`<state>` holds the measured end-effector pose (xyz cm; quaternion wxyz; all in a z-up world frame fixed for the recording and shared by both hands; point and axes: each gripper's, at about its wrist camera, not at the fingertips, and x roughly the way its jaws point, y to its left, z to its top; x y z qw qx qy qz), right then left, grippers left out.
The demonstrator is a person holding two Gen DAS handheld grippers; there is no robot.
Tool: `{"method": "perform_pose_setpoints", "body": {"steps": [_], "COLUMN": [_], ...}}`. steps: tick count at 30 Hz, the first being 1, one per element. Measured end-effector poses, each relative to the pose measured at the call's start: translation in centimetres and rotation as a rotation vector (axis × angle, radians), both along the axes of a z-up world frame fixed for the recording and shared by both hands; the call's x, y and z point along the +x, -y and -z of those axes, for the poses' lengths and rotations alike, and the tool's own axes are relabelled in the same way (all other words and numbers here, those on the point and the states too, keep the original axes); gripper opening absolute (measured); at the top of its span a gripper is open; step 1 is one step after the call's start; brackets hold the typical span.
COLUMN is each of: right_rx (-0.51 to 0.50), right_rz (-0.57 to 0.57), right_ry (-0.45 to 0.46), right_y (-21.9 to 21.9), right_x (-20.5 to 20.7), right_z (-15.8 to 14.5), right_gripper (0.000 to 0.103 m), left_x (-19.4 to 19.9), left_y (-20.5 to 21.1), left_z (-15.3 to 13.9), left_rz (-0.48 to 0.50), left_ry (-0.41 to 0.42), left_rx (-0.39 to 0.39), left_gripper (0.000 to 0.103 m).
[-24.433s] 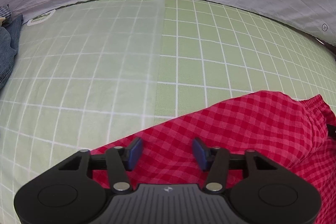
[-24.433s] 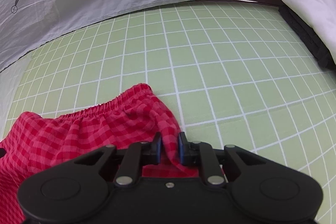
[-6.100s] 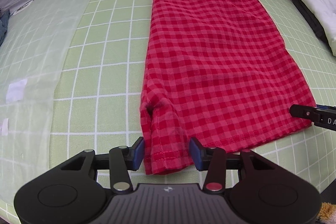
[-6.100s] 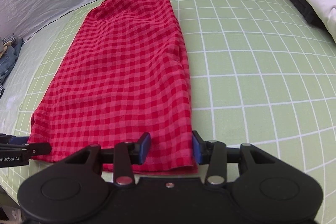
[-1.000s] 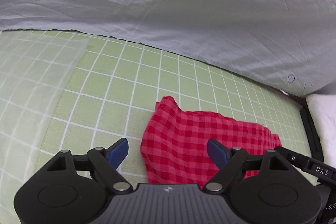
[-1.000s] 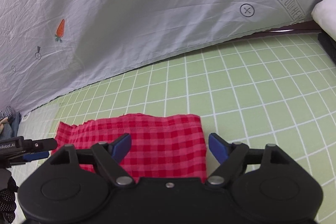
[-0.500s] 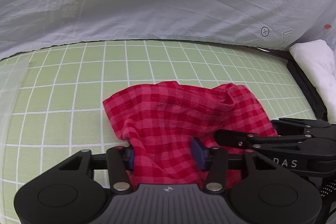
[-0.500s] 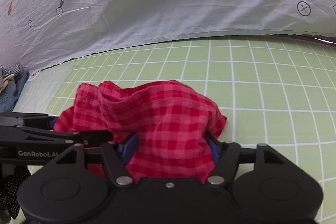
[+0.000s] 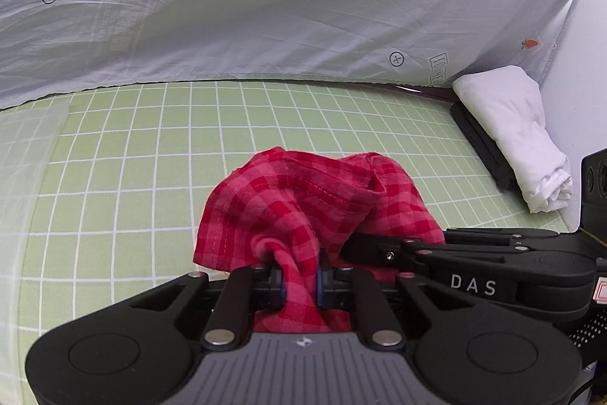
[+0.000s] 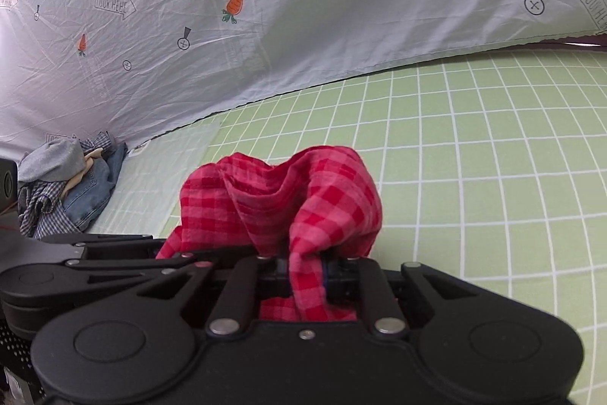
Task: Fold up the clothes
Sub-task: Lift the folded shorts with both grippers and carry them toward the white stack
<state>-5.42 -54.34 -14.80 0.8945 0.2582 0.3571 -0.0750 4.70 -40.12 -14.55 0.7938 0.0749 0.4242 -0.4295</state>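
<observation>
Red-and-pink checked cotton garment (image 9: 303, 211), folded small and bunched into a rumpled mound, hangs gathered between the two grippers above the middle of the pale green mat with a white grid (image 9: 151, 147). The left gripper (image 9: 299, 278) has just been closing, and its blue-padded jaws now pinch a twisted fold of the checked cloth. The right gripper (image 10: 305, 270) has likewise just been closing and clamps another fold of the same garment (image 10: 288, 192), so the two black tools sit side by side, nearly touching. Seen from the left wrist, the right gripper's black body (image 9: 474, 264) reaches in from the right edge, its tips buried in the cloth. Along the mat's far edge hangs a wrinkled grey sheet printed with small orange carrots (image 9: 303, 6). At the mat's far right corner lies a folded white cloth (image 9: 512, 135) on a dark strip. At the far left corner sits a heap of blue denim and grey clothes (image 10: 64, 185).
</observation>
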Motion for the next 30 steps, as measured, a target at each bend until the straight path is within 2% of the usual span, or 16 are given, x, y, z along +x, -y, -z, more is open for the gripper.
{"method": "perform_pose_setpoints", "body": {"steps": [6, 12, 17, 23, 27, 30], "right_rx": [-0.061, -0.044, -0.036, -0.036, -0.047, -0.06], "right_rz": [-0.016, 0.064, 0.129, 0.201, 0.197, 0.188], "right_ry": [-0.036, -0.099, -0.15, -0.212, -0.256, -0.271], "right_y": [-2.7, -5.6, -7.4, -8.9, -10.0, -10.3], "right_x": [-6.2, -12.3, -15.0, -17.8, -18.7, -19.3], "right_z": [-1.4, -1.1, -0.8, -1.3, -1.0, -1.1], "right_gripper": [0.013, 0.014, 0.014, 0.014, 0.014, 0.014], "left_x": [-6.2, -11.7, -13.3, -15.2, -16.1, -16.5], "left_y": [-1.6, -2.7, -3.7, -4.8, -5.3, -4.9], "left_z": [0.1, 1.2, 2.0, 2.3, 3.2, 3.1], "left_rz": [-0.007, 0.122, 0.19, 0.254, 0.257, 0.263], "left_ry": [-0.036, -0.035, -0.068, -0.106, -0.142, -0.137], "left_rx": [-0.011, 0.052, 0.071, 0.055, 0.066, 0.075], "left_gripper": [0.013, 0.014, 0.014, 0.014, 0.014, 0.014]}}
